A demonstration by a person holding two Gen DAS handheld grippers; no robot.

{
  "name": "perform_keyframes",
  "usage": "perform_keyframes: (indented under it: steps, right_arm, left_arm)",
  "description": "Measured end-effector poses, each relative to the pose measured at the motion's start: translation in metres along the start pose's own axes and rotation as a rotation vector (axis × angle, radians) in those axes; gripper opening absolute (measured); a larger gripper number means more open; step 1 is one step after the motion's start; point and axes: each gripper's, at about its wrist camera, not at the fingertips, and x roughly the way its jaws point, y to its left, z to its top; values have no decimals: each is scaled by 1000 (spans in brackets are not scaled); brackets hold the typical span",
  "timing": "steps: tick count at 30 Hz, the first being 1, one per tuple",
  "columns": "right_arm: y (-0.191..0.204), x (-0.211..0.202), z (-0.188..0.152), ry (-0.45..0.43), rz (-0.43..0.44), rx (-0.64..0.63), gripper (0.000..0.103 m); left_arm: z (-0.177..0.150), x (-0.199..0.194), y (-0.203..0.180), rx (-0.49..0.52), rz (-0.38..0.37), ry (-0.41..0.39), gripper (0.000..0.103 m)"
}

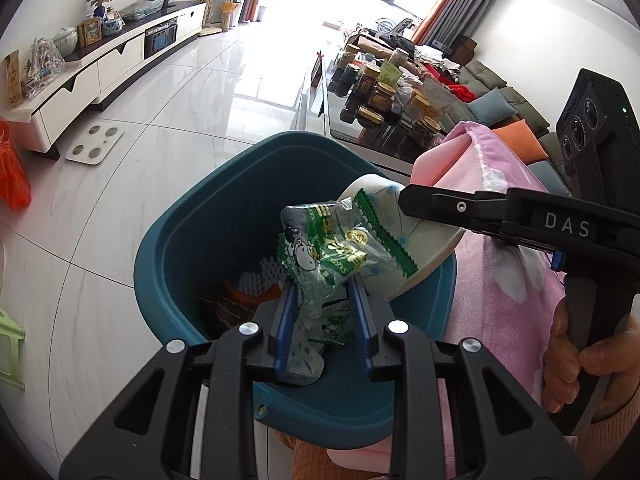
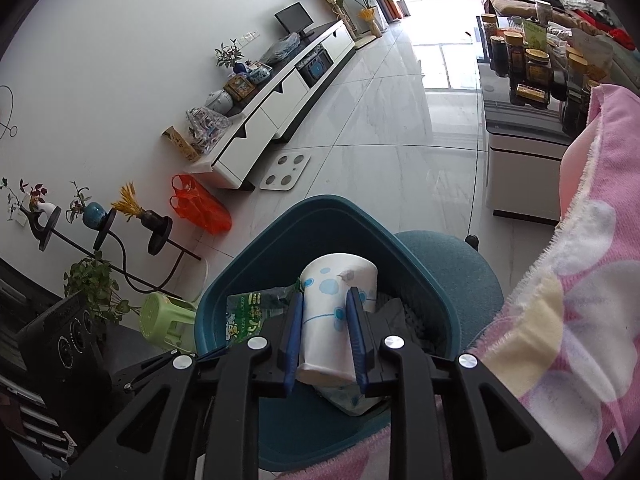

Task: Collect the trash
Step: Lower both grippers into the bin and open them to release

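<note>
A teal trash bin [image 1: 192, 240] stands on the floor beside a pink blanket; it also shows in the right wrist view [image 2: 240, 272]. My left gripper [image 1: 323, 292] is shut on a green and clear snack wrapper [image 1: 328, 252], held over the bin's opening. My right gripper [image 2: 325, 304] is shut on a white paper cup with blue dots [image 2: 332, 312], also over the bin. The cup [image 1: 404, 248] and the right gripper [image 1: 408, 200] show in the left wrist view, next to the wrapper. The wrapper [image 2: 248, 312] shows left of the cup. Other trash [image 1: 248, 292] lies in the bin.
The pink blanket [image 1: 504, 216] borders the bin on the right. A glass table with several jars [image 1: 384, 96] is beyond. A white scale [image 1: 95, 145], an orange bag [image 2: 200, 208], a green stool [image 2: 168, 320] and a blue-green seat [image 2: 452, 272] are around the bin.
</note>
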Motion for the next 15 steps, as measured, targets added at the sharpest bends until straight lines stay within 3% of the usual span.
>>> perform_keyframes:
  steps: [4, 8, 15]
  right_arm:
    - [-1, -4, -2, -13, 5, 2, 23]
    - [-5, -14, -6, -37, 29, 12, 27]
    - [-8, -70, -26, -142, 68, -23, 41]
  left_arm:
    - [0, 7, 1, -13, 8, 4, 37]
    - [-2, 6, 1, -17, 7, -11, 38]
    - [-5, -30, -22, 62, -12, -107, 46]
